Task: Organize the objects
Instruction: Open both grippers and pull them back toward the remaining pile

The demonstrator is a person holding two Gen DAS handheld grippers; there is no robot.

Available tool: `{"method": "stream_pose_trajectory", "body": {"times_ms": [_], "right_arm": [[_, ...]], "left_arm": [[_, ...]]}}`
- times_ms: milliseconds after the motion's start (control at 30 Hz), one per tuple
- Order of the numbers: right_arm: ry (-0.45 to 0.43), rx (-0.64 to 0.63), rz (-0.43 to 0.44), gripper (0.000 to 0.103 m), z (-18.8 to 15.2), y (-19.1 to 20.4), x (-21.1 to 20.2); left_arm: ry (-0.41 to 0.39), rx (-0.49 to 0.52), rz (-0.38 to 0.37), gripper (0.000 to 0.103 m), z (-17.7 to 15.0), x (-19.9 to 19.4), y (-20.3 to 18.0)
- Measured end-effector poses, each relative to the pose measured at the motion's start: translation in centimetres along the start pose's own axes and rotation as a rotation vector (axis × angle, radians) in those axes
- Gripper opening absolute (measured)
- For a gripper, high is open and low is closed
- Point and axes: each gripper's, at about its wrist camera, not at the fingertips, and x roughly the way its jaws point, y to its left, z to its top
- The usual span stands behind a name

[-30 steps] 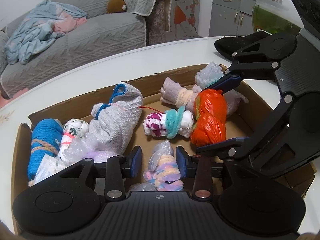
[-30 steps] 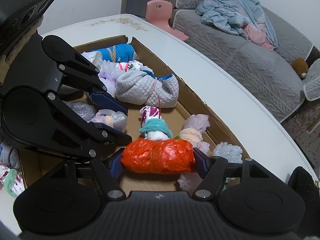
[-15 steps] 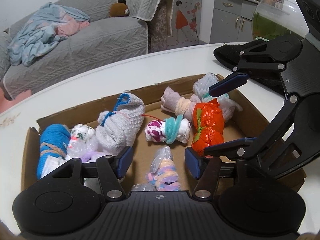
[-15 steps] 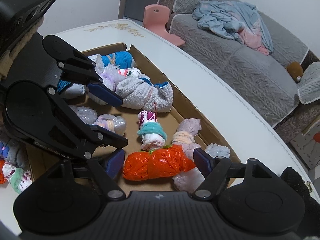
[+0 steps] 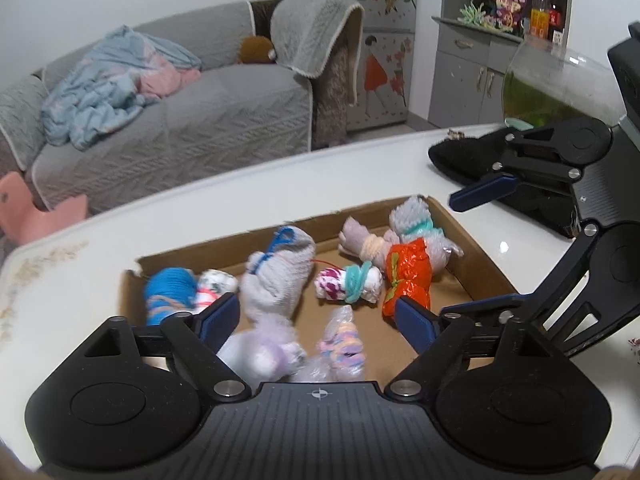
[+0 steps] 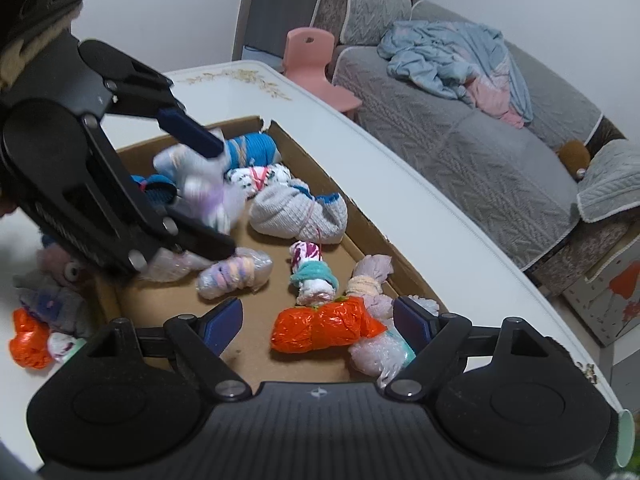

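Both grippers have just released. The left gripper (image 5: 316,322) has its jaws apart above the pastel striped bundle in crinkly clear plastic (image 5: 343,344). The right gripper (image 6: 318,320) leaves the glossy orange plastic roll (image 6: 324,326) lying free at the near-right end of the shallow brown cardboard tray (image 6: 372,236), on the white table (image 6: 400,168) beside soft knitted sock rolls.

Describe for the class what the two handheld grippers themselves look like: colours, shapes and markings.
Both the left gripper and right gripper are matte black, with a ribbed centre bearing a small crosshair mark, round discs either side, silver bolts on linked bars, and fingers tipped with dark blue pads.
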Motion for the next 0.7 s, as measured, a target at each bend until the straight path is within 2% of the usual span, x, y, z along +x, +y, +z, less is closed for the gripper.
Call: {"method": "stream_pose_trajectory", "body": {"times_ms": [100, 233, 433, 567, 700], "right_arm": [[-0.026, -0.002, -0.011, 0.085, 0.0, 0.7, -1.4], [-0.053, -0.012, -0.014, 0.087, -0.3, 2.0, -2.8], [-0.093, -0.009, -0.011, 0.088, -1.1, 3.7, -4.8], [-0.146, 0.040, -0.017, 0.091, -2.4, 5.0, -6.4], [-0.206, 0.144, -0.008, 0.093, -4.5, 6.9, -7.3]], "left_arm": [[-0.021, -0.012, 0.015, 0.092, -0.7, -2.1, 0.7], [-0.034, -0.022, 0.041, 0.093, -2.1, -4.0, 1.7], [-0.047, -0.102, 0.066, 0.097, -5.3, -6.7, 3.8], [-0.052, -0.138, 0.079, 0.098, -8.5, -8.4, 4.4], [-0.055, -0.183, 0.082, 0.101, -12.3, -9.2, 4.3]]}}
